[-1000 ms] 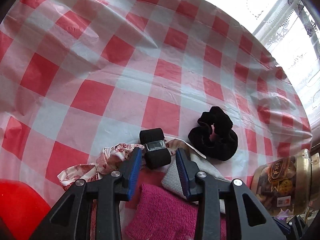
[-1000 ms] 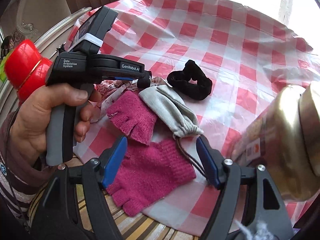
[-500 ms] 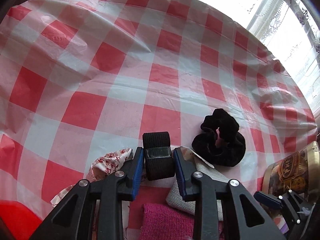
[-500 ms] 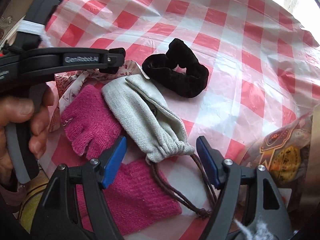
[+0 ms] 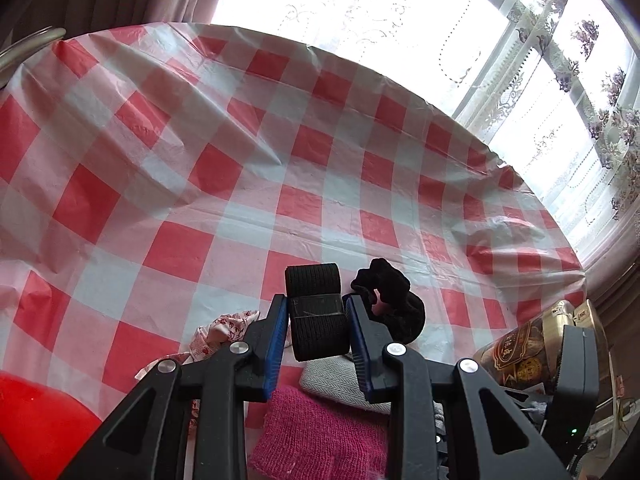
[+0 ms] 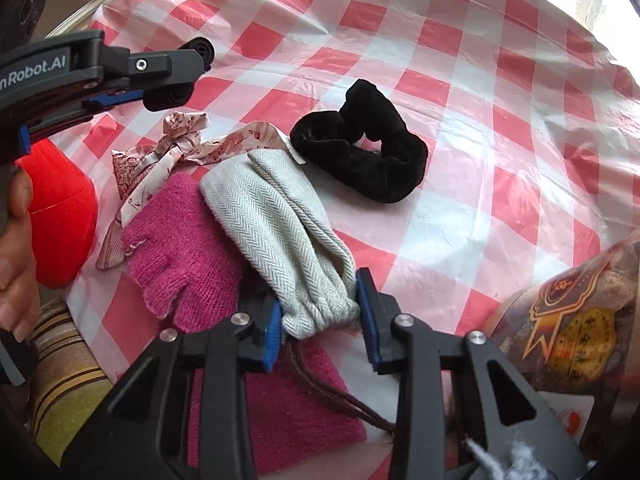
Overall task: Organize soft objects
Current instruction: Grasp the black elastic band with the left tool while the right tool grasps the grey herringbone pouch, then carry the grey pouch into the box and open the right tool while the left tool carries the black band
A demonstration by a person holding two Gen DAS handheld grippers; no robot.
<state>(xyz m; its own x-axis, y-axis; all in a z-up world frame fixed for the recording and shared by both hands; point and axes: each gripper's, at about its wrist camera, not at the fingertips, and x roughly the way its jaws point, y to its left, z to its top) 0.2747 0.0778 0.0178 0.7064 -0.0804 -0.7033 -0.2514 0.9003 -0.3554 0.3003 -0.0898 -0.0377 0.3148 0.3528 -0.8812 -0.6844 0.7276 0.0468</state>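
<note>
Left tool [image 5: 316,322] clamps black roll [image 5: 316,312]; right tool [image 6: 320,312], just closing, pinches grey pouch [image 6: 276,236] by gathered neck; cord [image 6: 344,400] may snag pink glove [image 6: 280,412]

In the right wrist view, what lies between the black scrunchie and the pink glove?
The grey herringbone drawstring pouch lies between the black scrunchie and the pink glove, seen in the right wrist view.

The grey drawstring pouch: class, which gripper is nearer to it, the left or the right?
Right. The right gripper has just closed on the gathered neck of the grey drawstring pouch. The left gripper is beyond the pouch's far end, raised off the cloth, clamping a black elastic roll.
</note>
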